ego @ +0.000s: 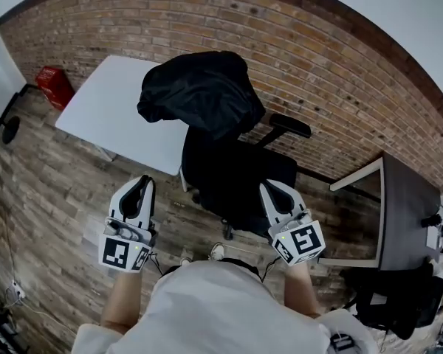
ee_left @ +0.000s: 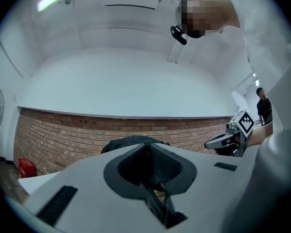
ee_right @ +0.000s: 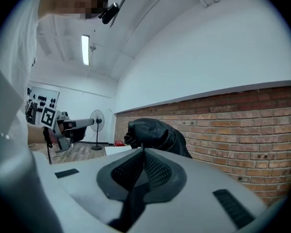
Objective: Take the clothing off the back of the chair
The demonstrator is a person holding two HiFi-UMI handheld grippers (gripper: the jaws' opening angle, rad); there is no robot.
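Grey fingers together, empty, on left gripper and right gripper

Back of the chair out of sight beneath the black clothing

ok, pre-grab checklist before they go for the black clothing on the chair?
1. The black clothing hangs over the back of the chair: ok.
2. Jaws of the left gripper open to grab: not ok, together, nothing between.
3. Jaws of the right gripper open: not ok, together, nothing between.
4. Grippers at the clothing: not ok, both short of it, on the chair's near side.
5. Clothing free of the armrest: cannot tell.
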